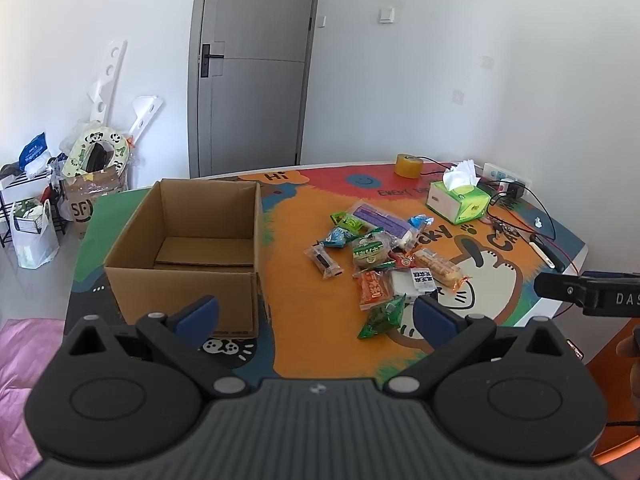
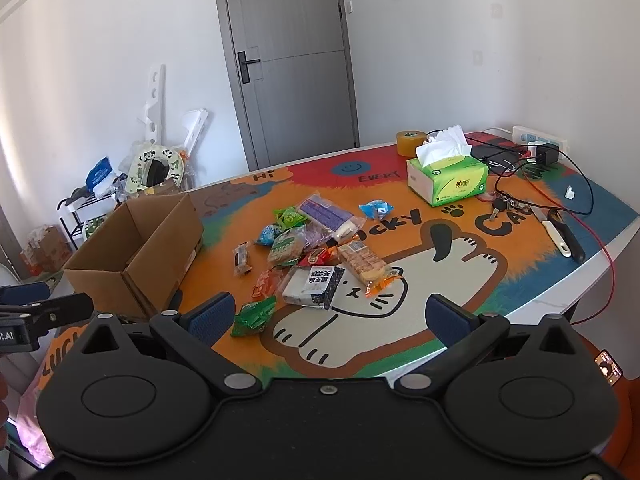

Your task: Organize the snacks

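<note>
Right, both grippers, left (image 1: 316, 314) and right (image 2: 329, 314), hover with fingers spread, empty. Green triangular packet (image 2: 254, 316) by the counter's near edge looks light, crinkly, slippery; pinch its middle.

Snack packets (image 2: 316, 248) heaped beside open cardboard box (image 2: 136, 252).

Brown cardboard box (image 1: 188, 248), green tissue box (image 2: 448, 180)

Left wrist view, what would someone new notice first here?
A heap of snack packets lies mid-table on a loud orange cartoon-cat tablecloth. To its left an open cardboard box stands with no snack visible inside. Behind the heap sit a green tissue box and a yellow tape roll; the left gripper hovers open.
</note>
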`<state>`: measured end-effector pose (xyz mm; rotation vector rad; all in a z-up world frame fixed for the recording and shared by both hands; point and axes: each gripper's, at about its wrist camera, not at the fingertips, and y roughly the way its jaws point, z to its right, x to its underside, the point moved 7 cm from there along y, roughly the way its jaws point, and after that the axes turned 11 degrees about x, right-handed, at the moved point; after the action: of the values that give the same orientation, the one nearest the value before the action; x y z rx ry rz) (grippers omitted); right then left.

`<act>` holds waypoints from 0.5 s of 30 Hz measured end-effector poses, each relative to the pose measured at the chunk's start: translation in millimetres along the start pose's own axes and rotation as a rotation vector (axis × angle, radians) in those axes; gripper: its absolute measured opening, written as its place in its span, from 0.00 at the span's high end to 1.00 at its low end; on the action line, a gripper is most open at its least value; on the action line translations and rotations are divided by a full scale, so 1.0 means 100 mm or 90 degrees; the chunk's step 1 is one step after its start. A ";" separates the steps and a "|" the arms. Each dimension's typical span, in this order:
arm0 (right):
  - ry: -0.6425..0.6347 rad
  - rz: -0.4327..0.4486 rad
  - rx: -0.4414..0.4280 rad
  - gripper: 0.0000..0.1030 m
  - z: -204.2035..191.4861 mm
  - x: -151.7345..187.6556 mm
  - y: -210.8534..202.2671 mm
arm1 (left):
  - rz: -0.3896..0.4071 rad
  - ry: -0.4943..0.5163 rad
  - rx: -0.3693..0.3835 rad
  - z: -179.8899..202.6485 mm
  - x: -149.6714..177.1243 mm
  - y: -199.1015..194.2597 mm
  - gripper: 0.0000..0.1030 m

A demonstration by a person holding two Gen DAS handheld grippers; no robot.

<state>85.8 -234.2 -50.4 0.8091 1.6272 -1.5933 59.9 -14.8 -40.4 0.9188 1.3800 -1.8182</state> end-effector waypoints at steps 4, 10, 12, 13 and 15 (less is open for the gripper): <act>-0.002 0.001 0.003 0.00 -0.01 0.01 0.00 | -0.001 -0.001 -0.002 -0.01 0.01 0.01 0.00; 0.007 0.002 0.006 0.00 0.02 0.00 0.00 | -0.003 0.003 0.003 0.00 0.01 0.02 0.00; 0.009 0.002 0.004 0.00 0.03 0.00 0.00 | -0.003 0.002 0.004 0.00 0.01 0.02 0.00; 0.008 0.002 0.006 0.00 0.03 0.00 0.00 | -0.003 0.002 0.005 0.00 0.01 0.02 0.00; 0.008 -0.002 0.007 0.00 0.03 0.00 0.00 | -0.005 0.001 0.005 0.01 0.02 0.04 0.00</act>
<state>85.8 -237.5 -50.2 0.8247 1.6296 -1.6039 62.2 -16.4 -43.7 0.9197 1.3798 -1.8308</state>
